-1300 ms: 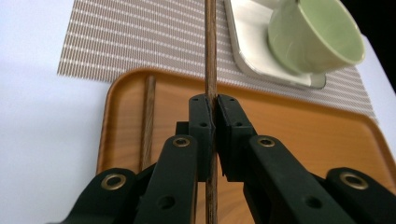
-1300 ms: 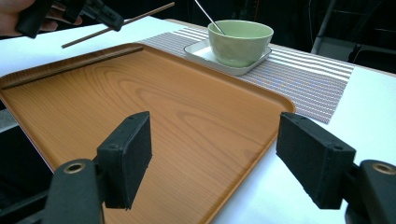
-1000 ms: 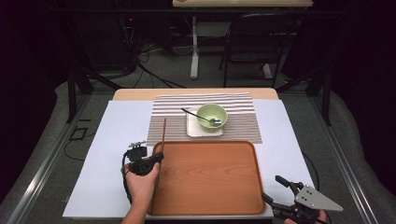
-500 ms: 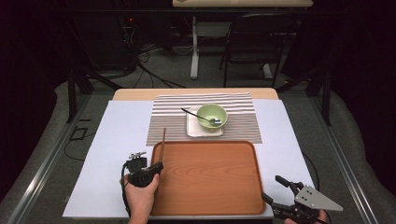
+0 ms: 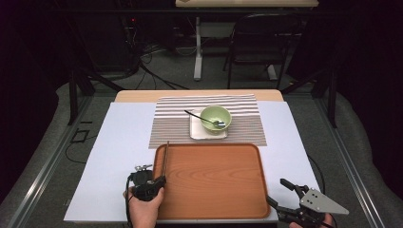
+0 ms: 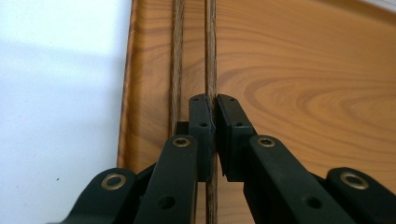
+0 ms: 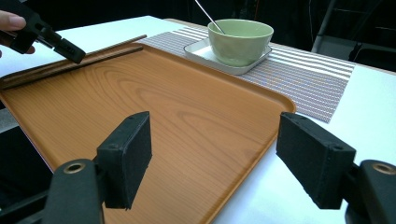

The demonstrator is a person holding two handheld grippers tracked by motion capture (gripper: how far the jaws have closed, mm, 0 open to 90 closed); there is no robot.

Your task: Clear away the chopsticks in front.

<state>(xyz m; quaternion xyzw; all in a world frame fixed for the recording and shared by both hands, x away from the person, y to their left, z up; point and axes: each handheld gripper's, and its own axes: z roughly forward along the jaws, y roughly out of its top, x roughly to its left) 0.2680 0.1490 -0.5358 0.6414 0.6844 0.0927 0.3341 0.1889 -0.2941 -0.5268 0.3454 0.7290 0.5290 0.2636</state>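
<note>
High view: the left gripper point(image 5: 158, 181) sits at the near-left corner of the wooden tray point(image 5: 214, 209), clamped on a pair of brown chopsticks point(image 5: 165, 156) that run along the tray's left edge toward the striped placemat point(image 5: 247, 126). The right gripper point(image 5: 285, 197) rests off the tray's near-right corner, jaws spread and empty. A green bowl point(image 5: 215, 117) with a spoon stands on a white square plate on the placemat.

Left gripper view: the jaws are shut on one chopstick point(image 6: 211, 56); the second point(image 6: 177, 56) lies just beside, left of the pads, apparently not pinched.

Right gripper view: the chopsticks point(image 7: 74, 63) lie low along the tray's far edge.

Assessment: chopsticks being set into the tray. The next move calls for lowering flat, then releasing.
</note>
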